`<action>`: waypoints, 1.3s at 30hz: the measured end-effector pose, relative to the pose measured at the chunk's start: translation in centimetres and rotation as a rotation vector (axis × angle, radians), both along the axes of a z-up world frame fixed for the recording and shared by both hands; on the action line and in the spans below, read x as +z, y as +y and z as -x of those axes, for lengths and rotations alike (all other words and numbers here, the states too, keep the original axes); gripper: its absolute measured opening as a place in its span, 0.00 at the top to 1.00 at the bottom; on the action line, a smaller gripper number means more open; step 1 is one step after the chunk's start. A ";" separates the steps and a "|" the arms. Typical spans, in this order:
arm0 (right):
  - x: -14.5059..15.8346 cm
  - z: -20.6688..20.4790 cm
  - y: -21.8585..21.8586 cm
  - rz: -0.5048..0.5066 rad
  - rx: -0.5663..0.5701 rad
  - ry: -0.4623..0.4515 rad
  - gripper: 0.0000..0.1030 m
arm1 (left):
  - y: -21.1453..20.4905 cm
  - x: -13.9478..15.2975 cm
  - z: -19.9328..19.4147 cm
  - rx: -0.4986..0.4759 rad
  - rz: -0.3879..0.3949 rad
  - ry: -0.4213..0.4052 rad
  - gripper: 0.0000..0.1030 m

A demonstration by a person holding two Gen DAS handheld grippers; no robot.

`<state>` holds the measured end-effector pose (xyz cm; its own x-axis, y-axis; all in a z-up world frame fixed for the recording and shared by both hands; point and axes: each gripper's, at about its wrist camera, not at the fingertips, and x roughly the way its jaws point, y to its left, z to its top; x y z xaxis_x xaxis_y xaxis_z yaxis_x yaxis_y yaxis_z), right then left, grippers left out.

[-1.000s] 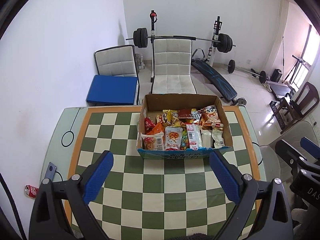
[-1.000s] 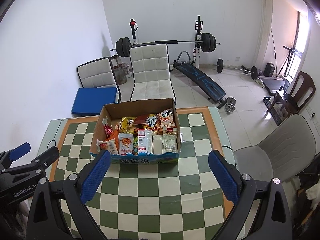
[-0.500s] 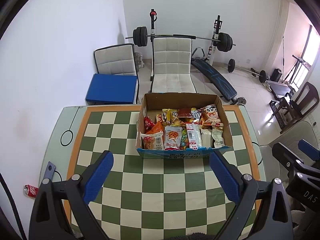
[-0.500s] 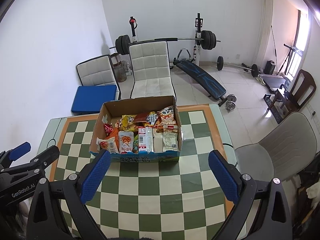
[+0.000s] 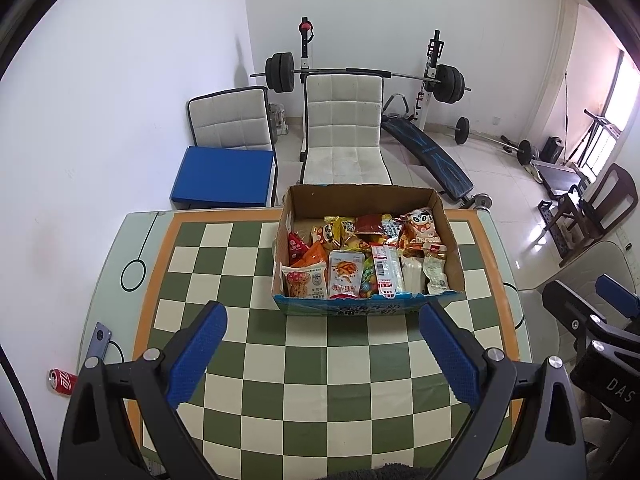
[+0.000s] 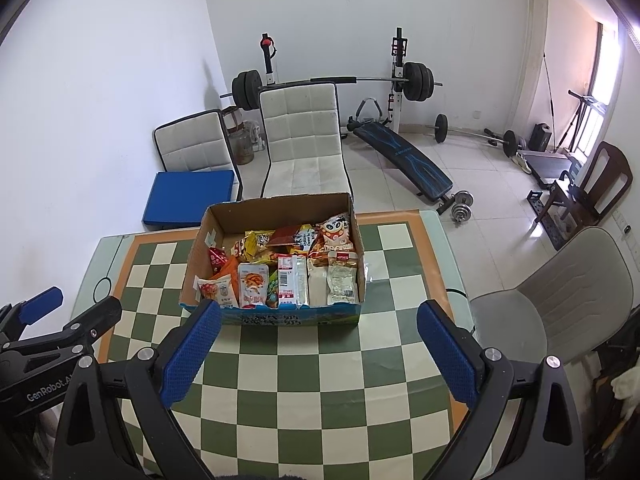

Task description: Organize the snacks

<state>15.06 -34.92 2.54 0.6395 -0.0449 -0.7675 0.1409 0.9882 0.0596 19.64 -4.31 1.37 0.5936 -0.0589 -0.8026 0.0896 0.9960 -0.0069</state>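
A cardboard box packed with several colourful snack packets stands on the far half of the green-and-cream checkered table. My left gripper hovers open above the near side of the table, its blue pads wide apart with nothing between them. My right gripper is open too, just short of the box's front wall, and holds nothing. Each gripper shows at the edge of the other's view.
Two white padded chairs and a blue cushion sit behind the table. A weight bench with a barbell is at the back wall. A grey chair stands to the right. A red can lies on the floor at the left.
Both grippers have drifted slightly; the box sits a little nearer in the right wrist view. Their jaws stay open and the box has not moved.
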 end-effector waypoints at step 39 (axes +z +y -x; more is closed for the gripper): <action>-0.1 -0.2 0.2 -0.003 0.010 0.001 0.02 | 0.3 0.9 0.1 0.002 -0.006 -0.013 0.04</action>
<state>15.30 -34.71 2.46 0.6393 -0.0365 -0.7681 0.1310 0.9894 0.0620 19.53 -4.05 2.25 0.6040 -0.0531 -0.7952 0.0876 0.9962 0.0000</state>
